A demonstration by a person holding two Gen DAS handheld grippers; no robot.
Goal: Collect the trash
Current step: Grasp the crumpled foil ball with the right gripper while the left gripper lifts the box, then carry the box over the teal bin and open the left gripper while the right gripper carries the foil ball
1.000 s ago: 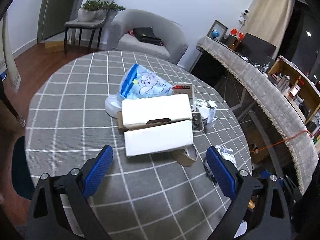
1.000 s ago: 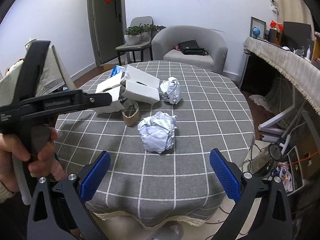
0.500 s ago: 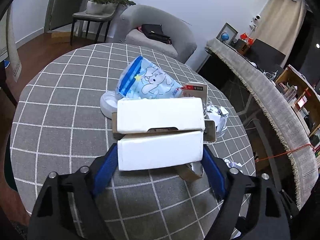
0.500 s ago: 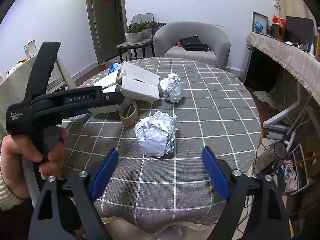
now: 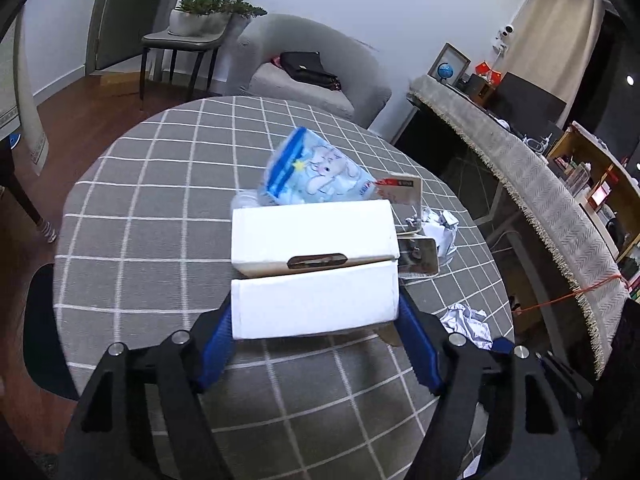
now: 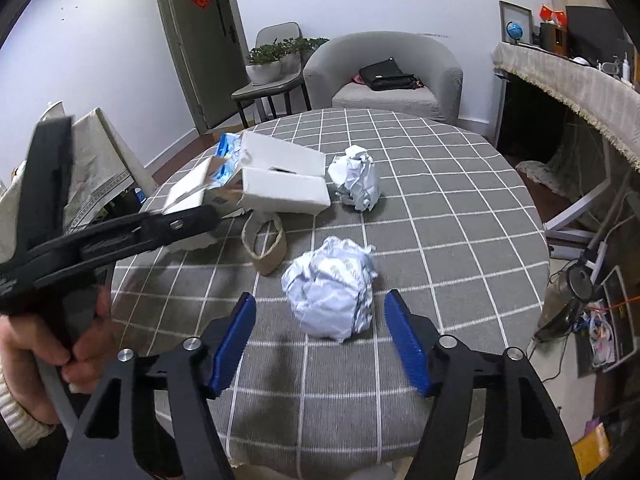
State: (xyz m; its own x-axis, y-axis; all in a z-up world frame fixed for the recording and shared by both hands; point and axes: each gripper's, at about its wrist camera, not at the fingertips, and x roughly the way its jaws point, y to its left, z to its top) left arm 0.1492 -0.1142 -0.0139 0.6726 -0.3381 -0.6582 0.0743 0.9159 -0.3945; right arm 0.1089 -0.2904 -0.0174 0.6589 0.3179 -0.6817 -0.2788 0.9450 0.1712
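Two closing tools: left tool (image 5: 316,344) around white box (image 5: 316,304), right tool (image 6: 320,336) around paper ball (image 6: 330,292).

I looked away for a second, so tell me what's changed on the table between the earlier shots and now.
The left gripper has come forward around the white box; its jaws are closing, pads at the box's sides. The right gripper has neared the paper ball, jaws closing, not yet touching. The second paper ball, blue bag and tape roll stayed put.

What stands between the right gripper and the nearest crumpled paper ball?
Nothing visible. Only bare tablecloth lies between the right gripper and the paper ball; its closing jaws do not yet touch it.
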